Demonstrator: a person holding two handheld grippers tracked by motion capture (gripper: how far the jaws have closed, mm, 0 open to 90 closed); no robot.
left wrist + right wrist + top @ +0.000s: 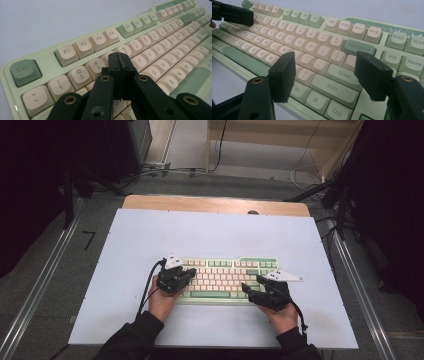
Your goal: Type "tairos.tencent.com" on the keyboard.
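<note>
We're looking down on a pale blue-white table top [150, 235], smooth and matte, with a strip of bare wood [215, 203] along its far edge. Grey floor [55, 255] runs around it, metal rails [45, 280] flank both sides, cables [165, 169] lie beyond, and black curtains [30, 180] close in the corners.

The keyboard [225, 270] sits near the middle of the table, toward the person's side, long edge across. Mint-green plastic case, rounded cream keycaps with grey lettering, and darker green caps for Esc [25, 71], Backspace [359, 47] and the space bar [239, 57]. The caps are gently dished and glossy at the edges; a crinkled clear film [387, 26] shines along the top right of the case.

Left gripper [120, 62]: black, matte, its two jaws pressed flat together with nothing between them, the tip hovering over the number row around the 4 key, above the keyboard's left end. Right gripper [324, 75]: jaws spread wide, blocky black pads standing either side of the Enter [343, 73] and Shift [332, 87] keys, clamping nothing. In the high view both hands [162, 302] in dark sleeves come up from the near edge, one at each end of the keyboard.
</note>
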